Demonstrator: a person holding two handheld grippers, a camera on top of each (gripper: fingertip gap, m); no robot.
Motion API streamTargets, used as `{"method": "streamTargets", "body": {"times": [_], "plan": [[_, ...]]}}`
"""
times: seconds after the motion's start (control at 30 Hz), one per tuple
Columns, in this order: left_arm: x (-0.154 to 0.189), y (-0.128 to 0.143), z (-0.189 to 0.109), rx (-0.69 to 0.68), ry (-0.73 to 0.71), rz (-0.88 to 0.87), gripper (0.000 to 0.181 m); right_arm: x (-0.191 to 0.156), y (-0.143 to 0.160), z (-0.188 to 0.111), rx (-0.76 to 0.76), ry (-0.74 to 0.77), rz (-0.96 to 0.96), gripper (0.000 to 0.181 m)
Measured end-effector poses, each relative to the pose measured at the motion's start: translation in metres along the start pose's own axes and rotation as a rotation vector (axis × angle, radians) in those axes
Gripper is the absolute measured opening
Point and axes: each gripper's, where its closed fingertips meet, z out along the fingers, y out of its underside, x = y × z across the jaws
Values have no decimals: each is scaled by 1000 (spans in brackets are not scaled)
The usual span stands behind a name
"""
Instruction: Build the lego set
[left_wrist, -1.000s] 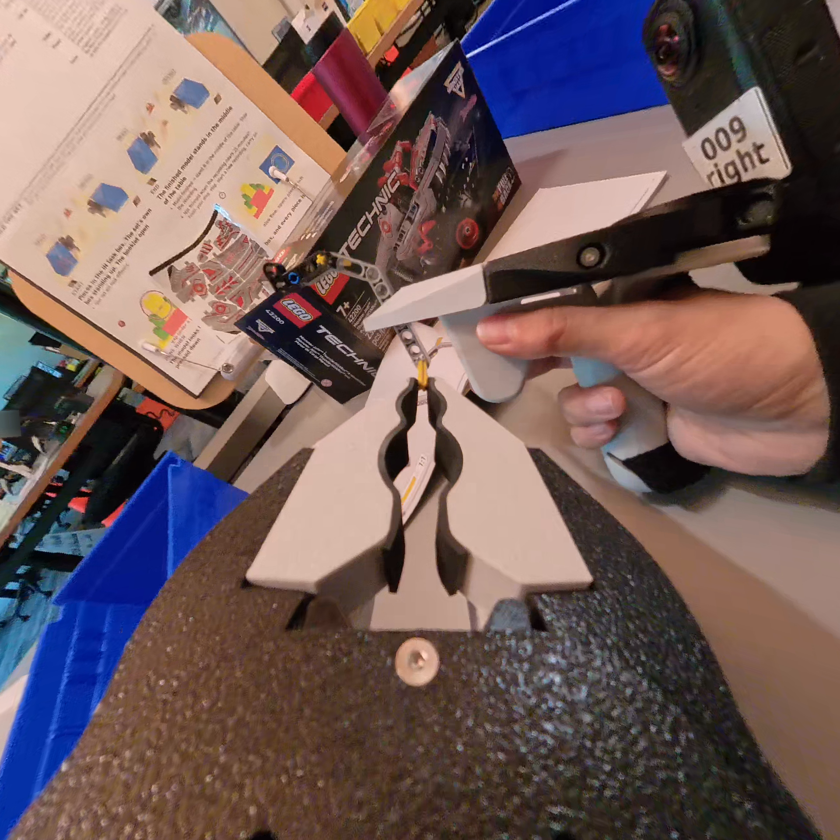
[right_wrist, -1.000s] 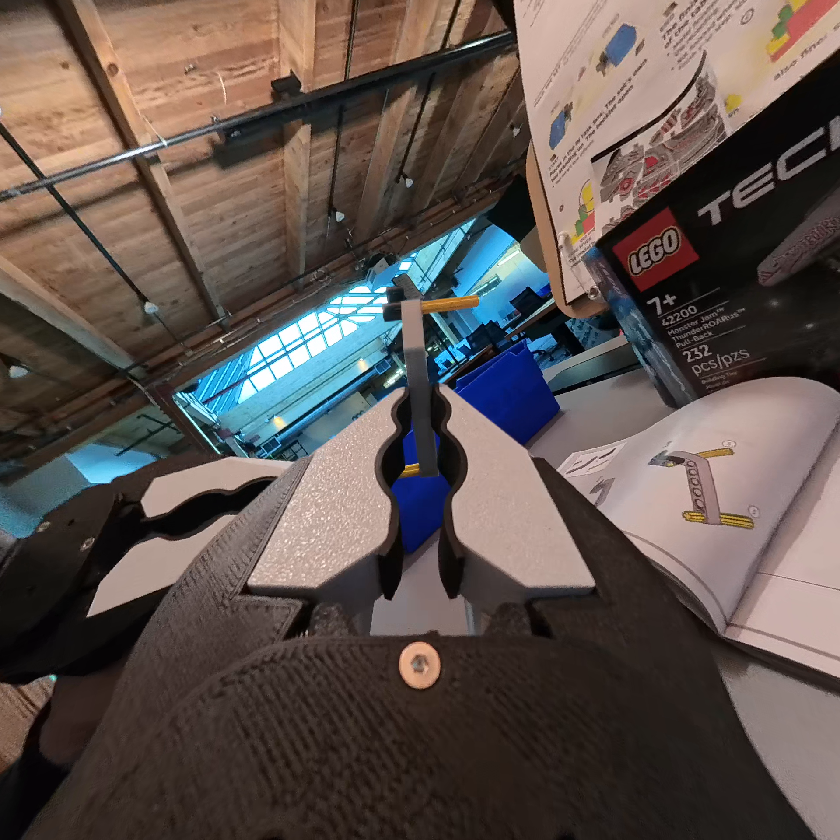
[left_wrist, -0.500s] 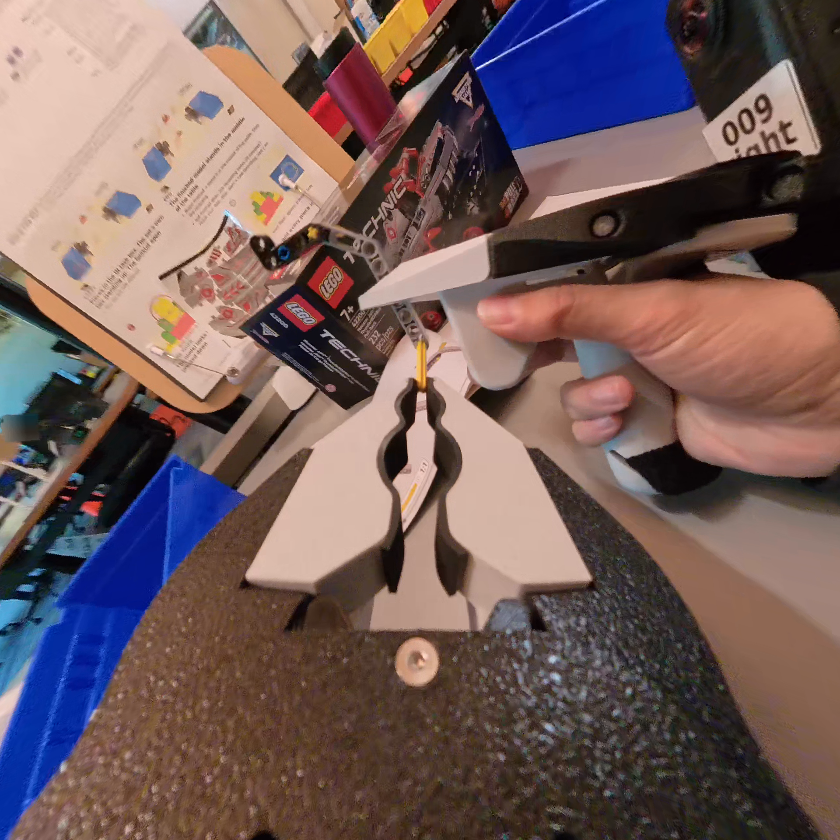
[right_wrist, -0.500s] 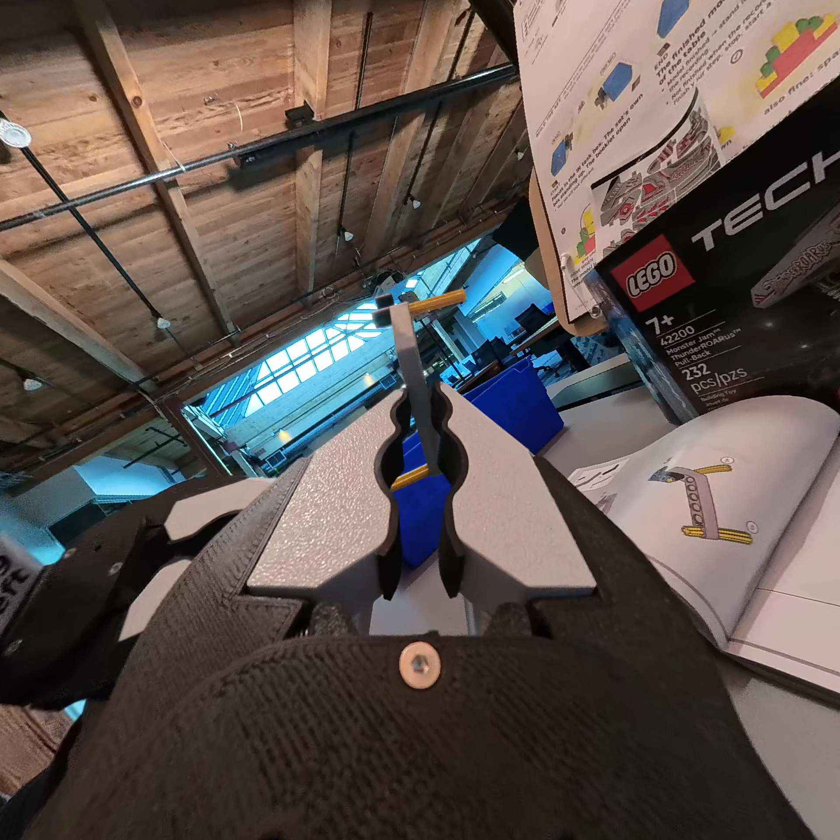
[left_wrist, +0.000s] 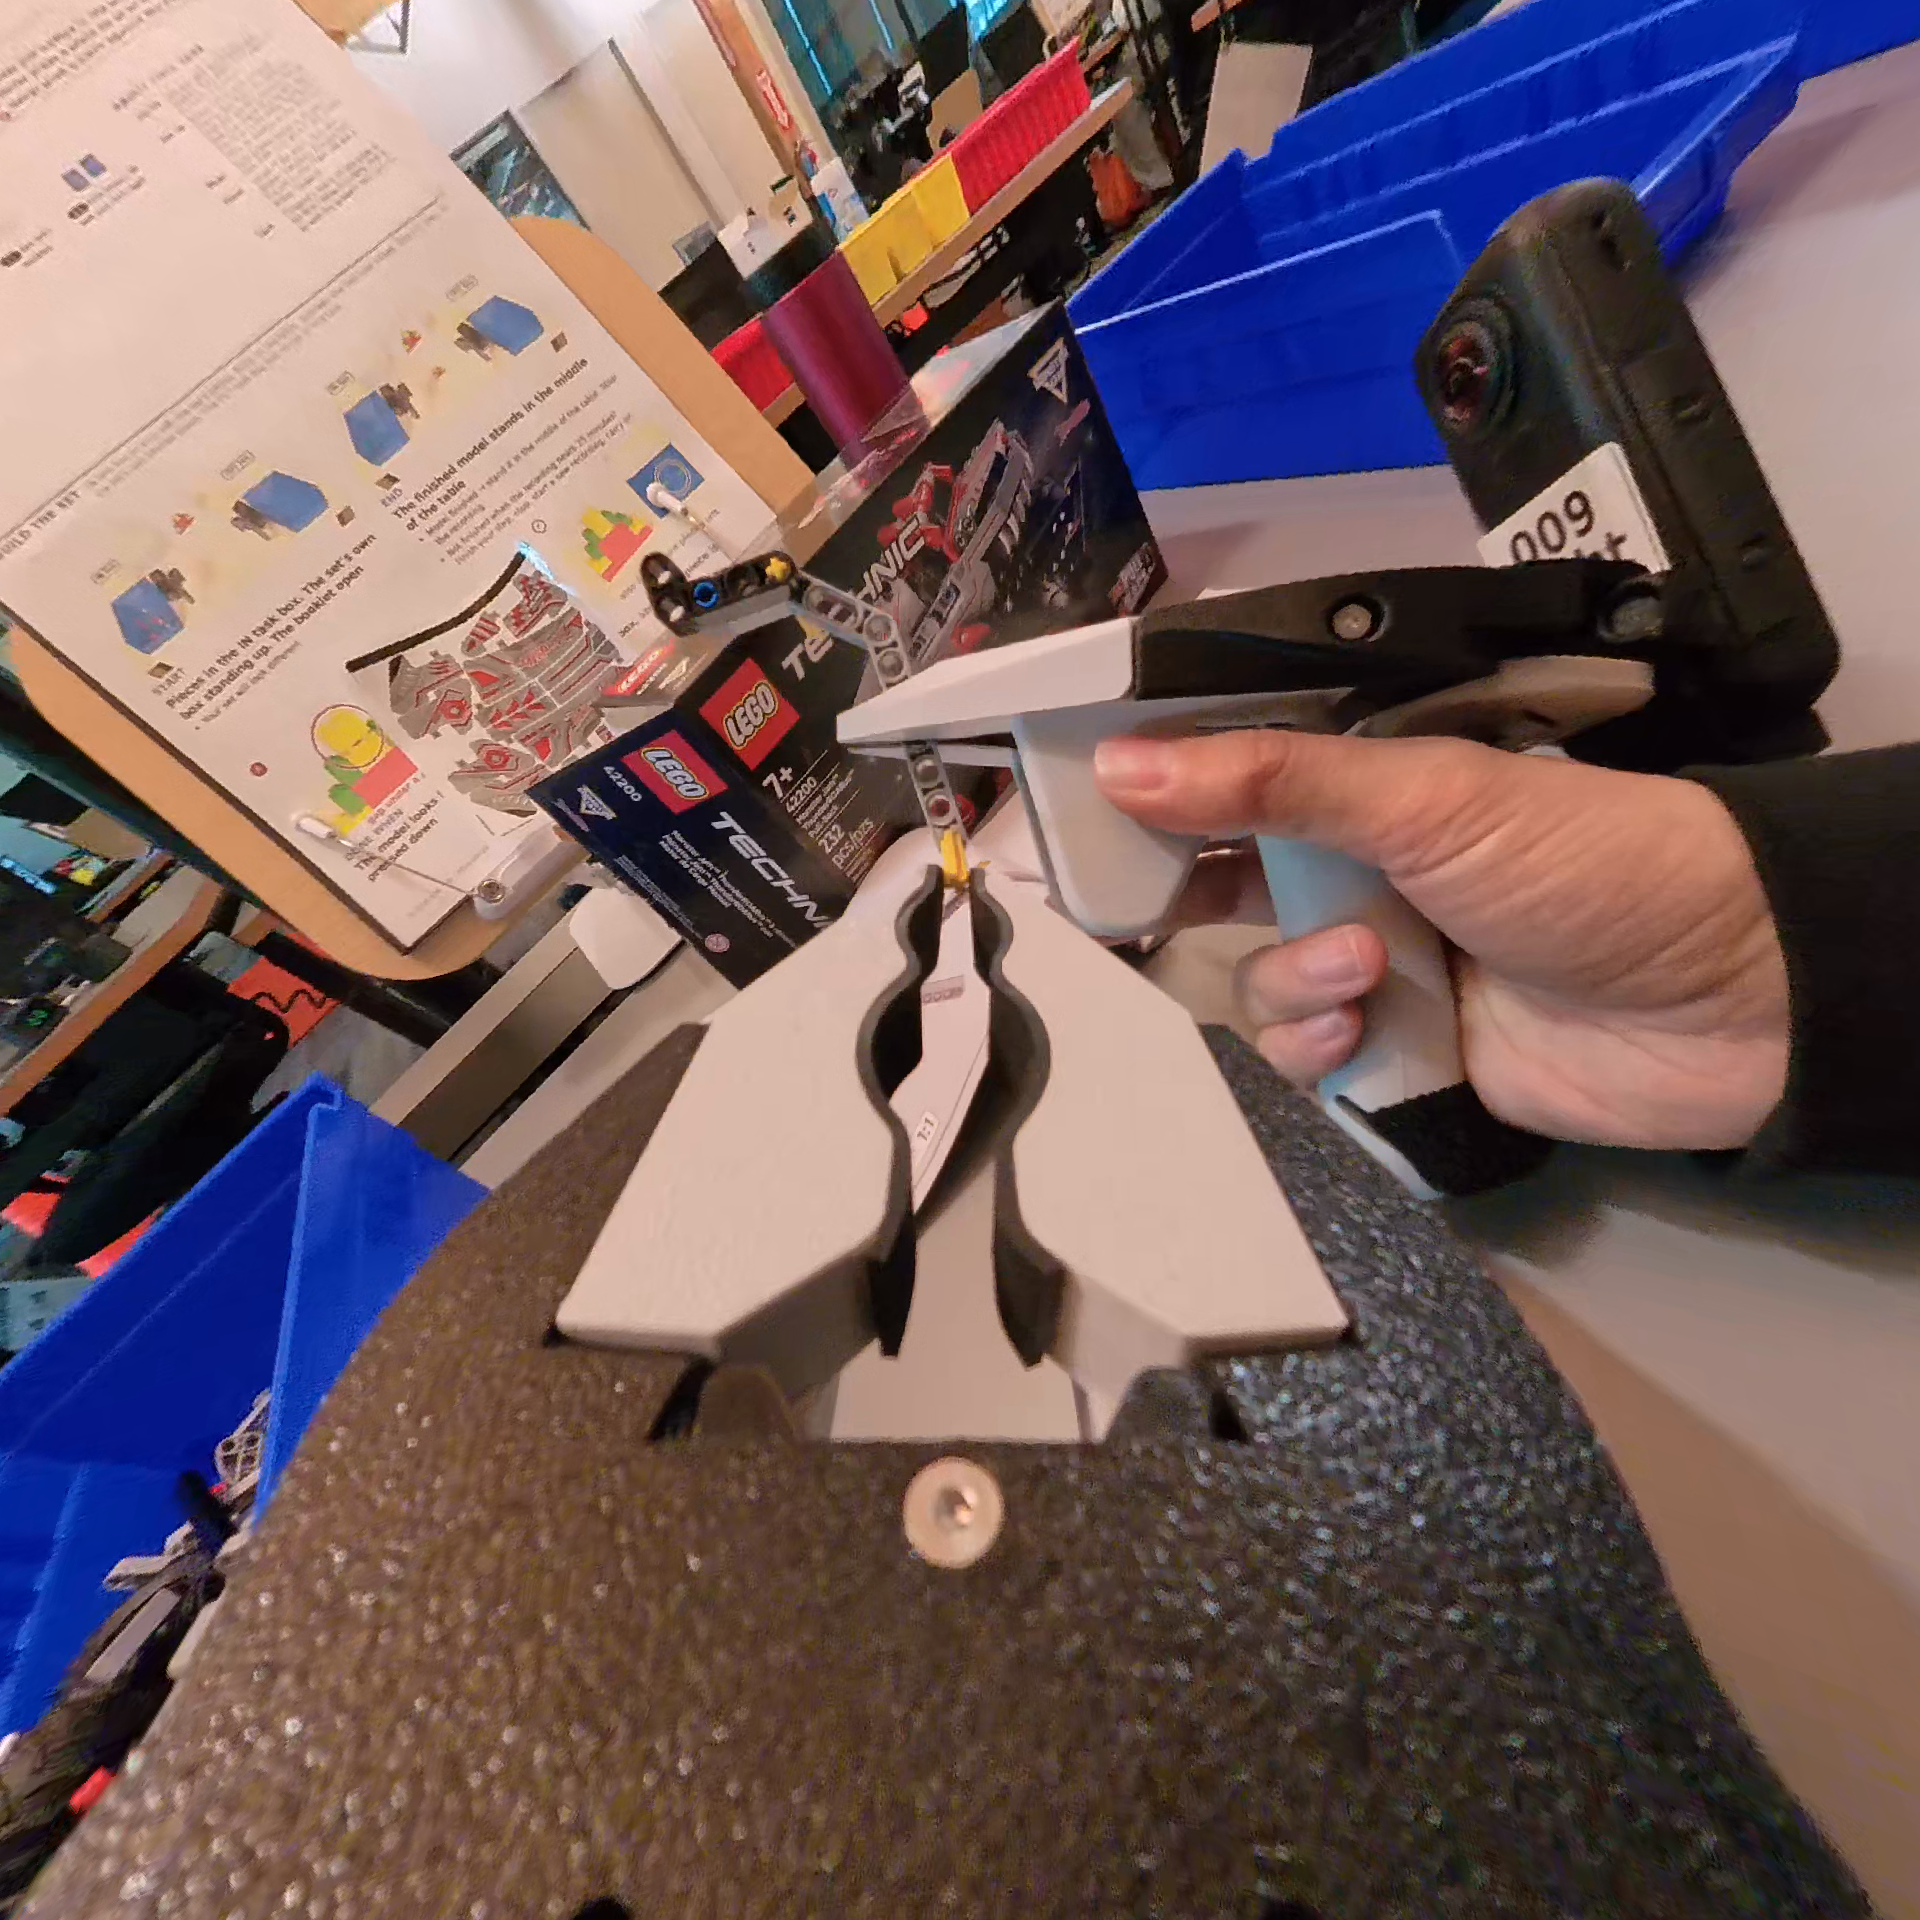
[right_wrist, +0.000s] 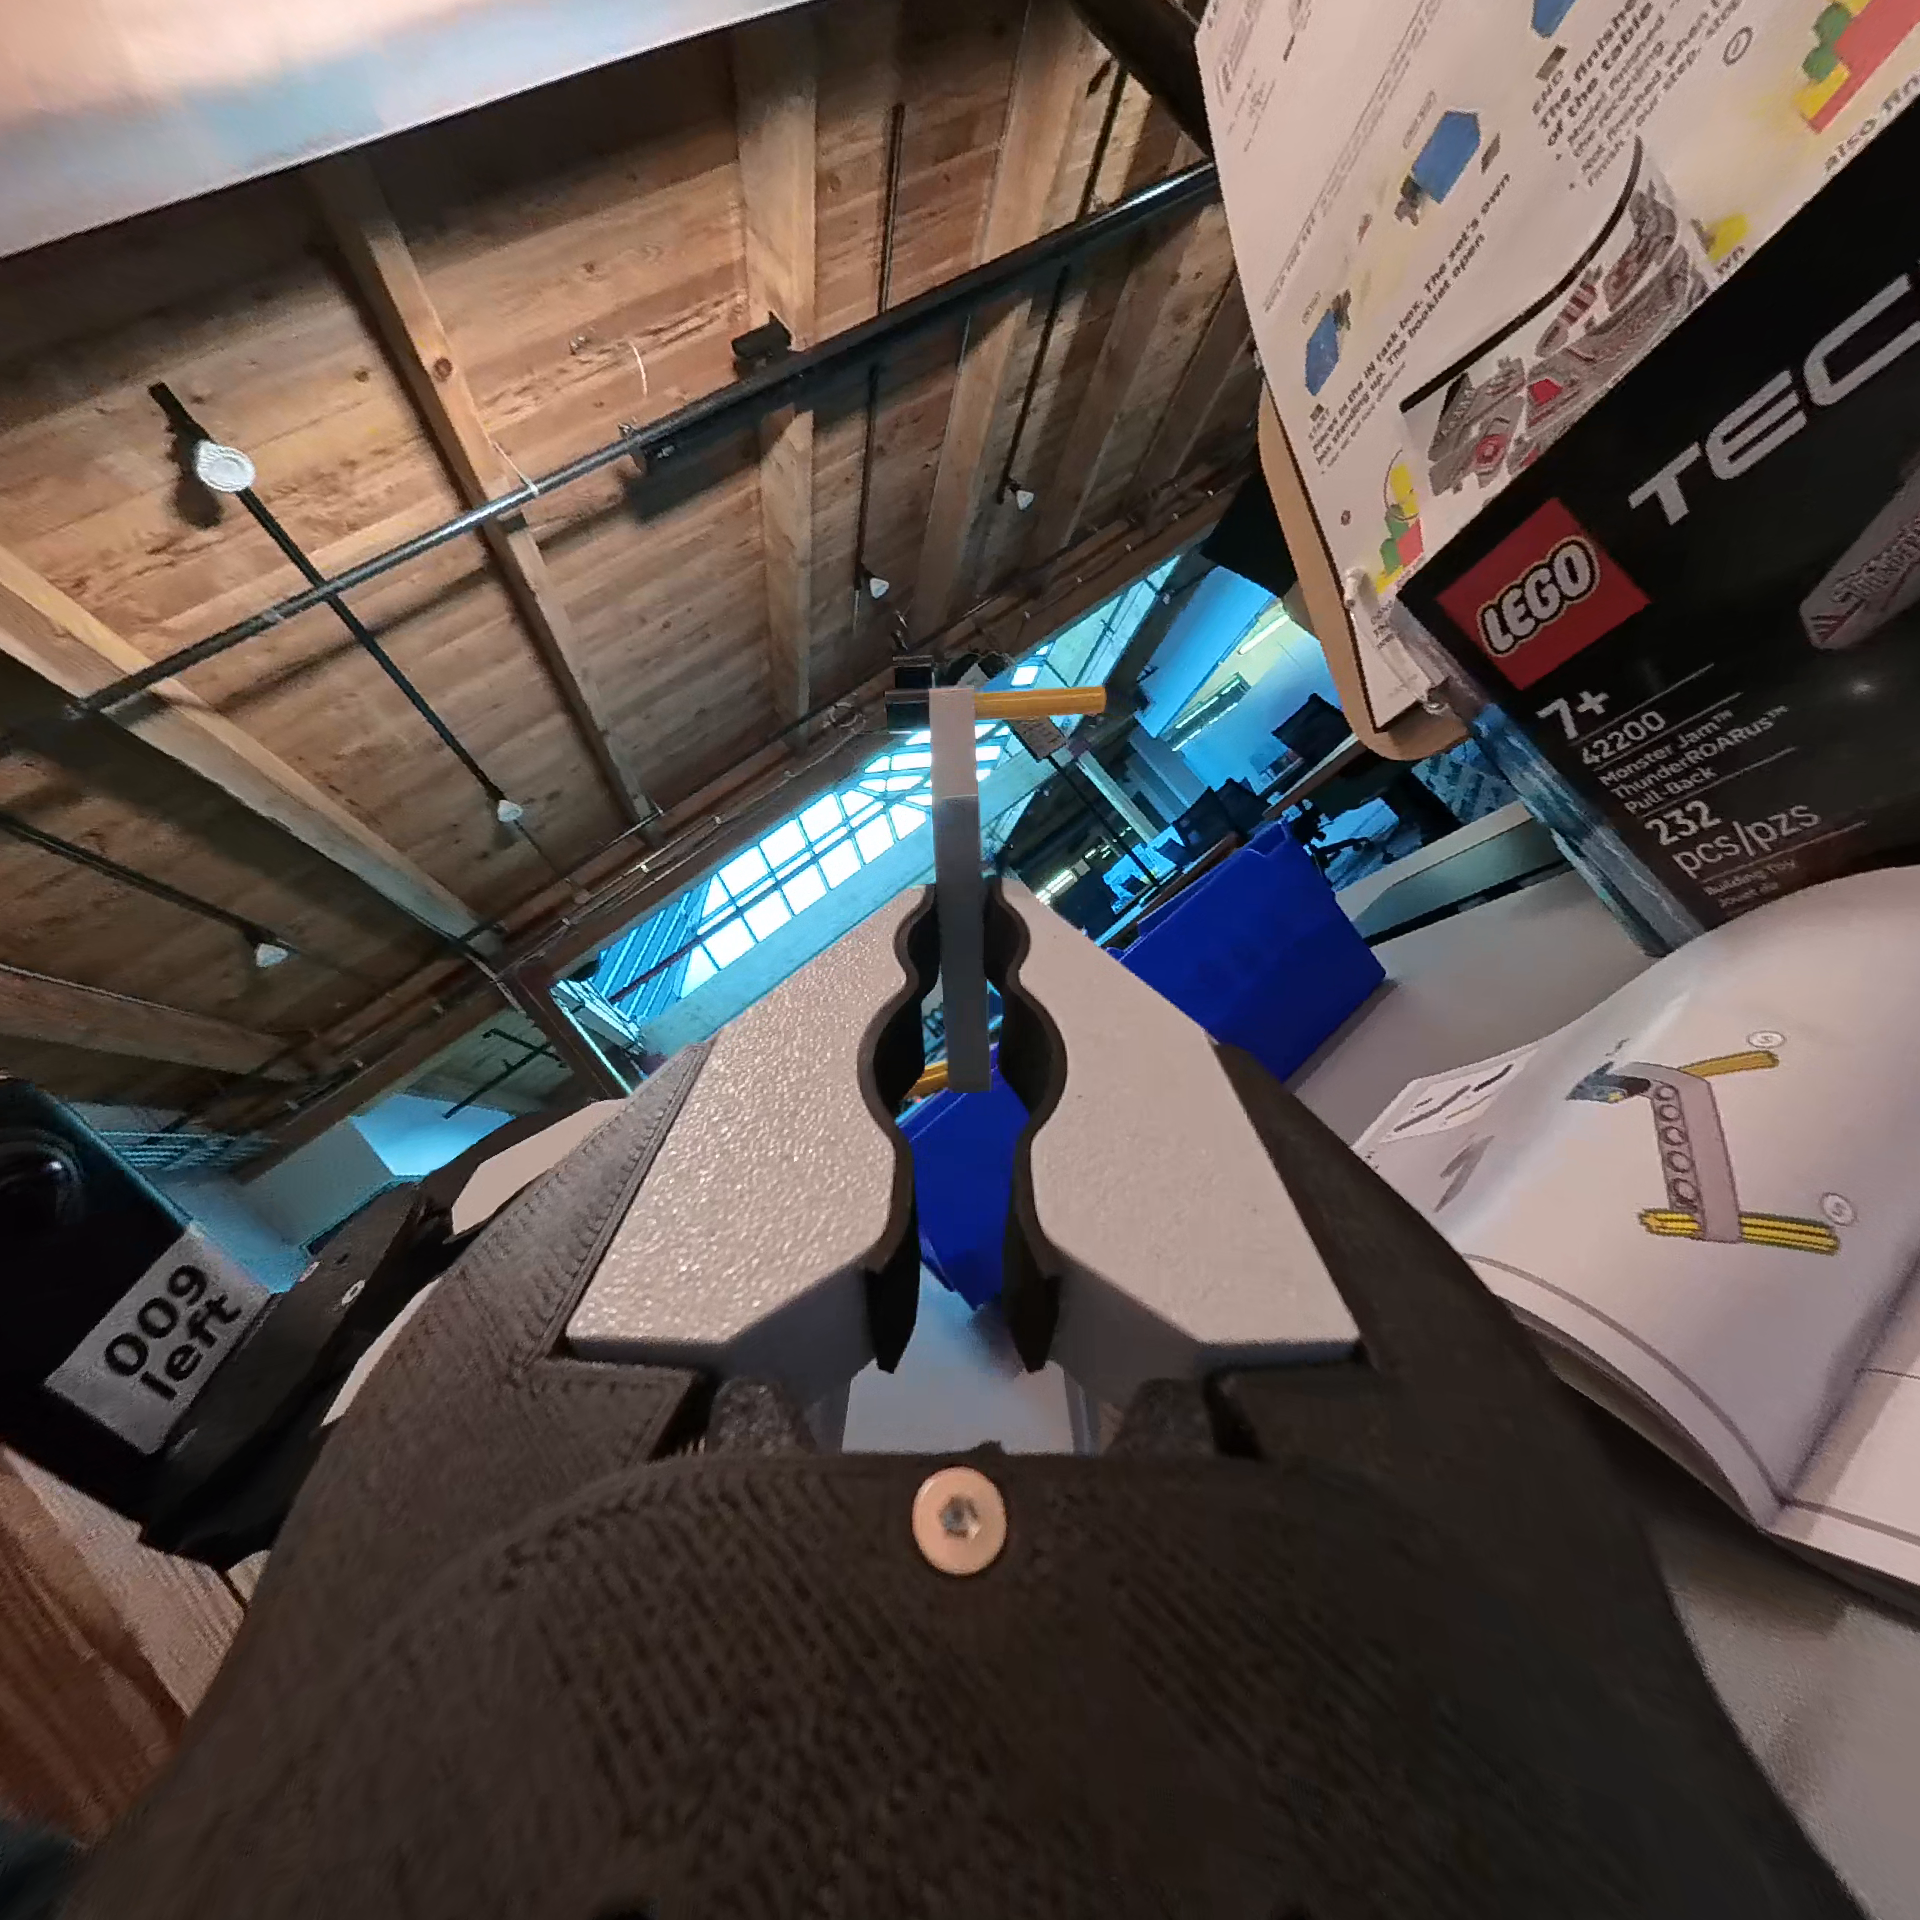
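Observation:
My right gripper (right_wrist: 961, 904) is shut on a grey bent beam (right_wrist: 956, 831), which stands up between its fingers. A yellow axle (right_wrist: 1039, 703) and a black connector (right_wrist: 914, 686) stick out at the beam's top. In the left wrist view the right gripper (left_wrist: 862, 727) comes in from the right, held by a hand (left_wrist: 1507, 935). The beam (left_wrist: 883, 639) pokes out above and below its fingers. My left gripper (left_wrist: 951, 899) is shut on a second yellow axle (left_wrist: 951, 868) at the beam's lower end.
The black set box (left_wrist: 935, 582) stands behind the grippers, and an instruction sheet on a board (left_wrist: 312, 468) leans beside it. An open booklet (right_wrist: 1662, 1195) lies on the table at the right. Blue bins (left_wrist: 1403, 291) stand behind, and another (left_wrist: 156, 1403) with loose parts sits at the near left. My right fingertips sit around 5 cm from my left ones.
Both grippers have shifted and tilted a little together, keeping their holds. The beam now stands straighter in the right wrist view, and more of the room shows in the left wrist view.

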Motion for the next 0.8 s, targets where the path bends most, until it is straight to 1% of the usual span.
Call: {"method": "streamTargets", "body": {"times": [0.07, 0.17, 0.3, 0.4, 0.43, 0.47, 0.5, 0.57, 0.63, 0.7, 0.77, 0.8], "plan": [[0, 1, 1, -5, 0, 1, 2, -3, 0, 0, 4, -13, -6, 6], [3, 5, 3, -17, 1, 21, 7, -5, -1, 1, 4, -21, -14, 6], [6, 1, 3, -4, 15, 14, 11, -4, 0, 0, -1, -17, -8, 5], [3, 11, 2, -58, 37, 11, 10, 2, -3, 0, -17, 11, -20, 6], [4, 17, 0, -81, 73, 2, 10, 3, -5, -1, -24, 17, -40, 6], [9, 23, -1, -105, 138, -16, 10, 7, -8, -2, -37, 41, -69, 6], [19, 31, -4, -131, 238, -38, 11, 11, -10, -3, -64, 63, -101, 6], [47, 51, -10, -190, 486, -91, 14, 13, -19, -5, -86, 62, -119, 6], [60, 69, -9, -214, 598, -127, 19, 18, -28, -8, -84, 80, -122, 6], [74, 89, -17, -257, 733, -61, 17, 20, -31, -9, -79, 75, -118, 6], [74, 105, -29, -268, 798, 50, 19, 19, -25, -9, -106, 63, -115, 6], [73, 112, -38, -277, 842, 70, 23, 19, -22, -8, -116, 61, -127, 6]]}}
